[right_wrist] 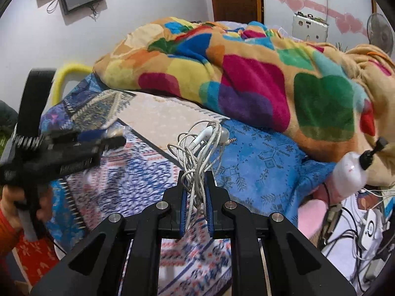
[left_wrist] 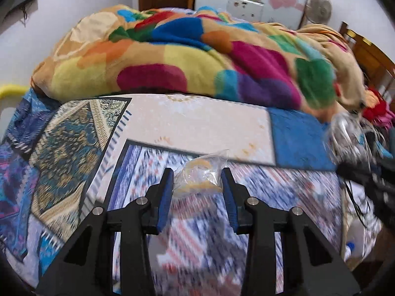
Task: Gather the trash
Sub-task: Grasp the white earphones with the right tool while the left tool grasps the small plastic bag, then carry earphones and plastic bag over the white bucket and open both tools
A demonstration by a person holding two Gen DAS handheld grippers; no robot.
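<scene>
Left wrist view: left gripper (left_wrist: 197, 180) is seen partly closed, blue pads pressed on either side of a clear plastic bag (left_wrist: 198, 176) with something yellowish inside; the bag is held at the fingertips, above the patterned bedspread (left_wrist: 74, 148). Right wrist view: right gripper (right_wrist: 196, 192) is shut tight on a tangled white earphone cable (right_wrist: 200, 148), the bundle sticking up and away from the jaws, earbuds and plug at its far end. Both pieces are already lifted, so the next move is judged to be a carry to a bin, which is not seen in either view. In that view the left gripper sits to the left, well apart, so no clash is expected. Open room lies over the near bedspread; the colourful blanket (right_wrist: 246, 79) blocks the far side, and cable clutter (right_wrist: 358, 222) crowds the right edge.
</scene>
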